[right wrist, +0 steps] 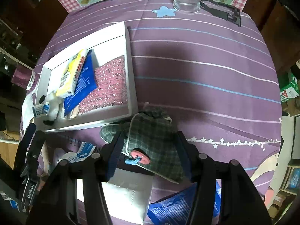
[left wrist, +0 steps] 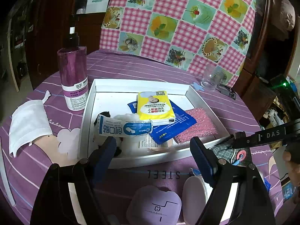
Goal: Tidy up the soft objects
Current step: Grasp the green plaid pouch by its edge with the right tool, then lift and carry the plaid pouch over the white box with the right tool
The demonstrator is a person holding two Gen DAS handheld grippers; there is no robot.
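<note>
Two risks: the right tongs (right wrist: 148, 155), spread open around the plaid pouch (right wrist: 150, 140) lying on the counter beside the tray (right wrist: 131, 75), may pinch only loose fabric; left tongs (left wrist: 151, 153) hover open, empty.

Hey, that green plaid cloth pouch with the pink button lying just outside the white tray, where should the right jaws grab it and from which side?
Grip the plaid pouch across its puffy middle, above the pink button, coming down from above. It lies flat on the tablecloth against the white tray wall, so side access is blocked. The right gripper already straddles it with open jaws.
</note>
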